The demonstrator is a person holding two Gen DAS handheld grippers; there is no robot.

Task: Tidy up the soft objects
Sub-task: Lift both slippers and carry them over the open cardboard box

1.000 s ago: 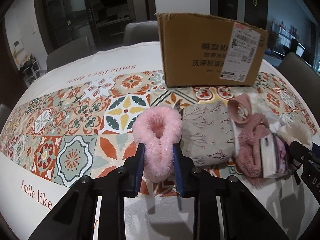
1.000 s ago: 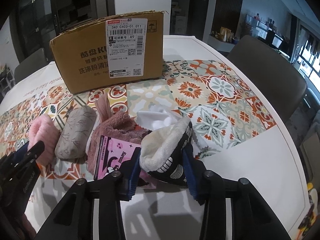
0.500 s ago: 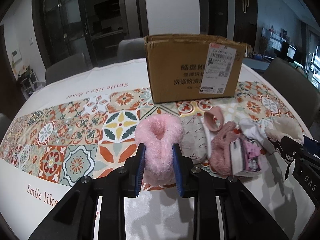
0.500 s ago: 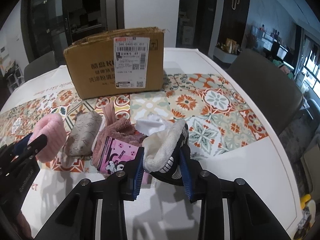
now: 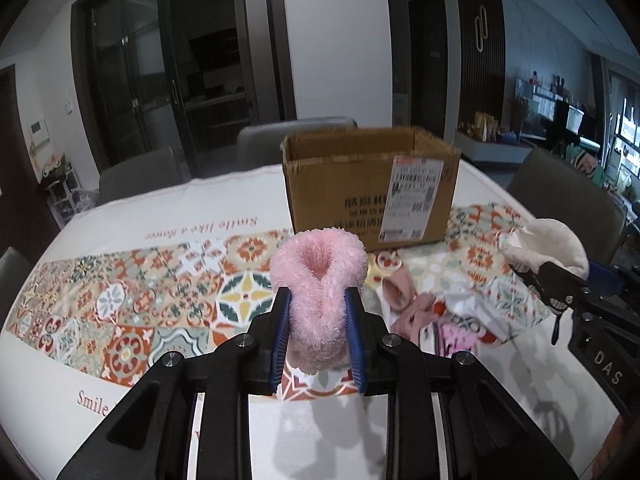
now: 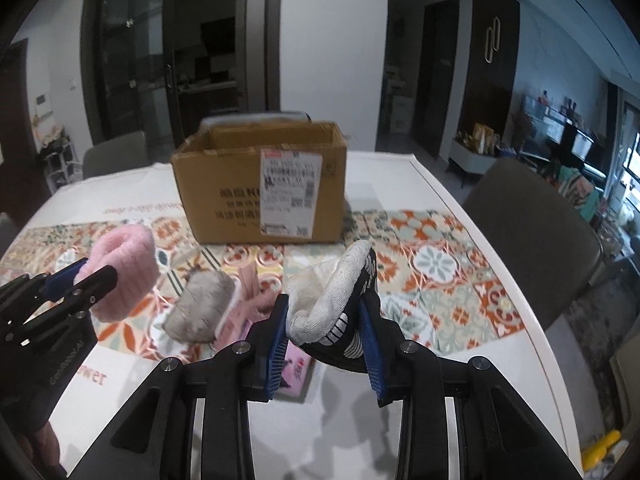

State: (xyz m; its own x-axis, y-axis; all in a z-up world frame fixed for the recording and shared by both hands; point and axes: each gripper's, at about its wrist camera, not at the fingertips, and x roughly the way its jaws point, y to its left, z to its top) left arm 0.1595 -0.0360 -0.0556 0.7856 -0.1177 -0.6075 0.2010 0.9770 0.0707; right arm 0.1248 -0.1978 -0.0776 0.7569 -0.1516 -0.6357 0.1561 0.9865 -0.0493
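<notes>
Surface (image 5: 168, 216): white cloth with a band of patterned tiles across the middle; grey chairs around it.

Cardboard box (image 5: 370, 188): stands open-topped on the far side of the surface, shipping label on its near face. In the right wrist view the same box (image 6: 260, 188) sits straight ahead, beyond the pile.

Left gripper (image 5: 316, 330): jaws closed onto the pink fluffy slipper (image 5: 318, 280), pinching its body narrow between the blue pads. The slipper is held clear above the surface, opening facing the box. In the right wrist view this gripper (image 6: 92, 284) appears at left with the pink slipper (image 6: 122, 264) in its grip.

Right gripper (image 6: 324, 328): jaws closed onto the black slipper with cream lining (image 6: 340, 300), also lifted off the surface. From the left wrist view it enters at right, the cream lining (image 5: 548, 246) bulging above its tip.

Pile remaining on the surface, between the two grippers and in front of the box: a grey patterned soft piece (image 6: 202, 308), dusty-pink plush items (image 5: 400, 292), white fabric (image 5: 472, 304), and a pink printed packet (image 6: 296, 372) lying partly under the right gripper.
</notes>
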